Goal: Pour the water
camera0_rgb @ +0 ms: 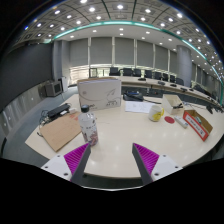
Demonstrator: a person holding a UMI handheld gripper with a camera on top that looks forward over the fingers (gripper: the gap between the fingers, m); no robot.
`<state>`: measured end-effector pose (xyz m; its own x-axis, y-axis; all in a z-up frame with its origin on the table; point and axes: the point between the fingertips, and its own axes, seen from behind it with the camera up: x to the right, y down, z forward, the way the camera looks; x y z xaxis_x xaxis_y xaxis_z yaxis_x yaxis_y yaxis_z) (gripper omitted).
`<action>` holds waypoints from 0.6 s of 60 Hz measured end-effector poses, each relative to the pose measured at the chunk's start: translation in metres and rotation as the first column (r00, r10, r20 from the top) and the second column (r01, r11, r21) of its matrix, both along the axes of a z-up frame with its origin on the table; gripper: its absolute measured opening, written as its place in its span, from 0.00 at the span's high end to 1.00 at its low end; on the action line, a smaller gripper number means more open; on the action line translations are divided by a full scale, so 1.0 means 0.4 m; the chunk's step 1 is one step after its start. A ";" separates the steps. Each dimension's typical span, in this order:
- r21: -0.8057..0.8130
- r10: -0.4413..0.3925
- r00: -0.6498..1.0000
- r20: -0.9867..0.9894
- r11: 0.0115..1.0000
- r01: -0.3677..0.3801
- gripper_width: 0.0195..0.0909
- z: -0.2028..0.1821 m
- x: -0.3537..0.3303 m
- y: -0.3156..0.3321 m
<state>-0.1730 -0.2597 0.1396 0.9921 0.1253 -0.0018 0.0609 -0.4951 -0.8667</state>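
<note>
Bottle (89, 127) stands upright on table (130, 130), beyond open fingers (76, 157).

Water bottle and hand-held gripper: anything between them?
Nothing: in the gripper view only bare tabletop separates the open hand-held gripper from the bottle.

No text, label, brand, number or sign can be read in this view. The white box (99, 93) at the centre of the frame, above the table (125, 130), shows a blank face. The small bottle (88, 127) at centre left carries a patterned label whose characters cannot be made out. The red packet (198, 122) at the right bears a light panel, likewise illegible. The brown cardboard sheet (60, 132) at the left is unmarked.
</note>
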 end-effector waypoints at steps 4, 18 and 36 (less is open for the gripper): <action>0.022 0.023 1.000 0.001 1.000 -0.023 0.06 -0.037 -0.082 0.047; 0.095 0.018 1.000 -0.009 0.995 -0.017 0.06 -0.148 -0.257 0.261; 0.139 -0.023 1.000 0.014 0.990 0.021 0.38 -0.233 -0.285 0.426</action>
